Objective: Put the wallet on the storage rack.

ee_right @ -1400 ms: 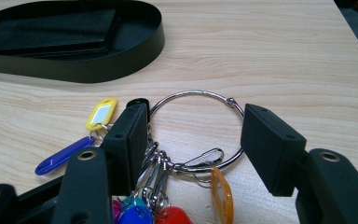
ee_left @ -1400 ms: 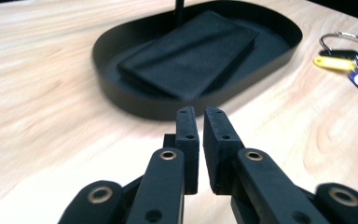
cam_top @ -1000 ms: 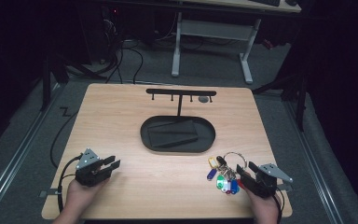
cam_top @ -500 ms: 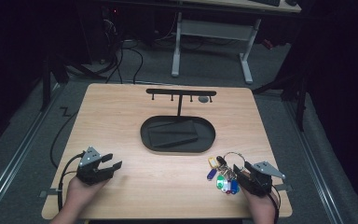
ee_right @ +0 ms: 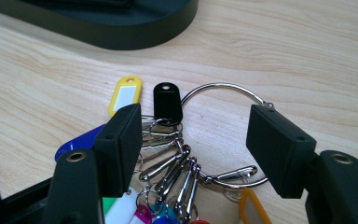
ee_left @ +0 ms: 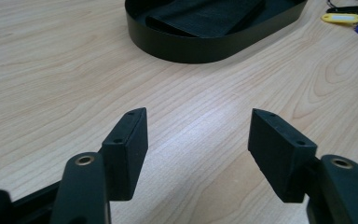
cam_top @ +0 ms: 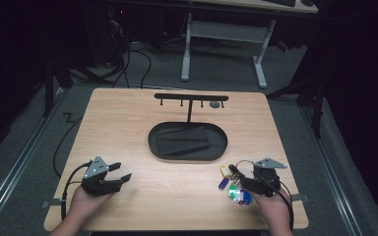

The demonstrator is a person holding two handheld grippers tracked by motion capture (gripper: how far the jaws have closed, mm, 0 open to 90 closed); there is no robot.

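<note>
A bunch of keys [cam_top: 232, 186] with coloured tags hangs on a metal ring [ee_right: 223, 88] and lies on the wooden table near its front right. My right gripper [cam_top: 239, 178] points left over the bunch. Its jaws have just been opening. In the right gripper view it [ee_right: 196, 112] stands open astride the clips, with its pads clear of them, and a yellow tag [ee_right: 126, 95] and a black tag [ee_right: 168, 102] lie just ahead. My left gripper [cam_top: 122, 171] rests at the front left. It [ee_left: 198, 116] has also just been opening, with only bare wood between the jaws.
A black oval tray [cam_top: 187, 153] holding a flat dark pad sits mid-table. Behind it stands a black T-shaped rack [cam_top: 191, 98] with small hooks. The table's front edge runs just under both hands. The tray's wall [ee_left: 200, 49] is ahead of the left gripper.
The left jaws have spread wider while that hand stayed put. The right gripper has shifted left and slightly up over the keys, and its jaws have widened.
</note>
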